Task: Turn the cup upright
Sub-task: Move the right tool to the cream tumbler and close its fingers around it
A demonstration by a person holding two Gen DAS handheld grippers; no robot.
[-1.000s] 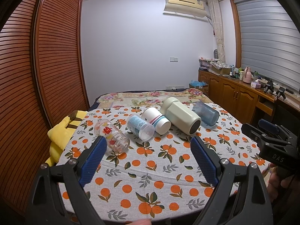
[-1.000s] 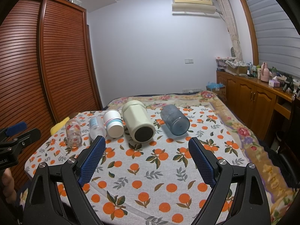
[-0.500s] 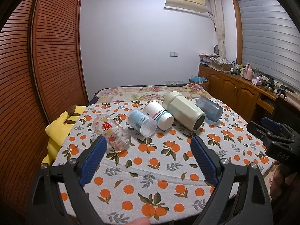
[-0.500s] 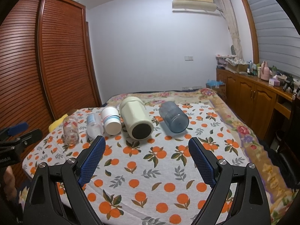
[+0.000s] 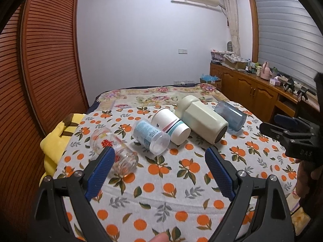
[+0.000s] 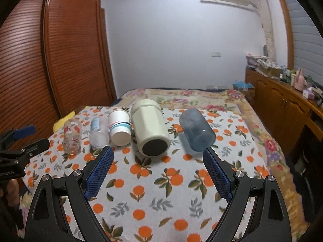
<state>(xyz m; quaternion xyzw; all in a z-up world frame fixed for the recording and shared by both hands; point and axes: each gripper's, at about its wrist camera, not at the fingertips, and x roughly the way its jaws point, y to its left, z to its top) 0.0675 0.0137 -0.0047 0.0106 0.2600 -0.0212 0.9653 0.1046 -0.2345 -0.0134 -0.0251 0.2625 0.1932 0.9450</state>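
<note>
Five containers on their sides in a row on the orange-print cloth [image 6: 161,181], none upright. Taking the cream faceted flask [image 6: 150,129] [image 5: 201,119] as landmark (biggest item, black base facing the cameras): just to its left, touching or nearly so, a white paper cup [image 6: 119,128] [image 5: 171,126] with teal and pink stripes, closed white bottom toward the cameras; further left, a clear cup with a light-blue label [image 6: 98,134] [image 5: 150,134], then, leftmost and a bit apart, a clear glass with red print [image 6: 72,136] [image 5: 113,149]. Right of the flask, a visible gap away, a smoky blue translucent tumbler [image 6: 196,131] [image 5: 230,117], base toward the cameras, axis angled slightly away from the flask. Left gripper [image 5: 159,171] spread wide, holding nothing, hovering over the cloth in front of the flask and to its left; left blue pad [image 5: 100,173] overlapping the red-print glass in the left wrist view (contact cannot be told, looks like overlap only). Right gripper [image 6: 158,171] likewise wide open and empty, hanging over the cloth directly in front of the flask, with the flask base roughly centred between the pads; right-hand pad [image 6: 217,176] just below the blue tumbler in frame. Behind the flask, a floral bedspread [image 6: 191,97]; far left of it, a yellow cushion [image 5: 54,141] at the cloth edge beside the louvred wooden wardrobe [image 6: 60,50]; far right, a wooden sideboard [image 6: 282,100] with clutter on top.
</note>
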